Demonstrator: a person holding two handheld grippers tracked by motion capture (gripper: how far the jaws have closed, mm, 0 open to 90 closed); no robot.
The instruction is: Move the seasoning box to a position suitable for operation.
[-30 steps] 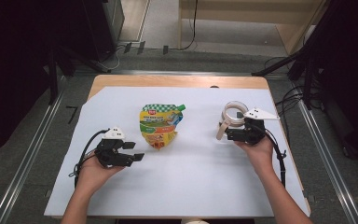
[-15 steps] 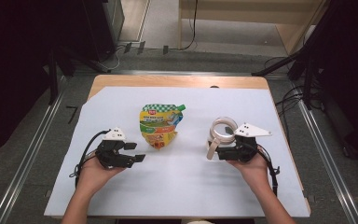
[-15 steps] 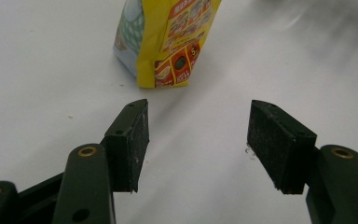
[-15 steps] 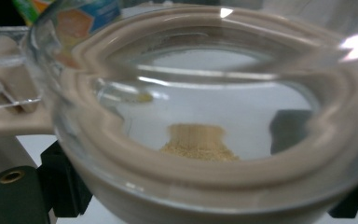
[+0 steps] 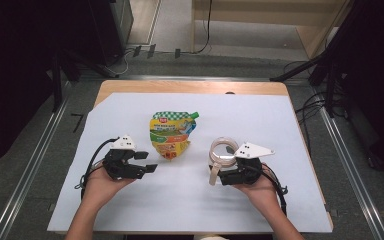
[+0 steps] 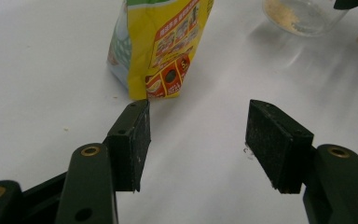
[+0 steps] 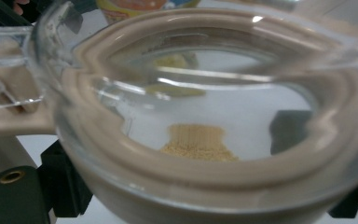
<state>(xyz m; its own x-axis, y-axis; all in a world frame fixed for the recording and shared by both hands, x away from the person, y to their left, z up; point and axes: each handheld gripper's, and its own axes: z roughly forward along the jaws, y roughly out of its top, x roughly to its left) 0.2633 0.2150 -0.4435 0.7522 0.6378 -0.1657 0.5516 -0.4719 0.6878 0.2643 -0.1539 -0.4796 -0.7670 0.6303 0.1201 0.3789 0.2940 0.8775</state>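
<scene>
- Two grippers: our left gripper (image 5: 145, 161) spread empty, just short of the yellow-green printed pouch (image 5: 171, 135).
- Our right gripper (image 5: 222, 172) clamps the clear beige-rimmed glass jar (image 5: 223, 150), right of that pouch.

I am holding my left gripper (image 5: 139, 162) low over the table in my left hand (image 5: 100, 182), pointing it forward and to the right, with its jaws standing wide apart and nothing between them. My left forearm (image 5: 82, 222) is coming in from the bottom edge. My right hand (image 5: 260, 187) is holding my right gripper (image 5: 223, 176) pointing left, its jaws clamped on what it is carrying.
</scene>
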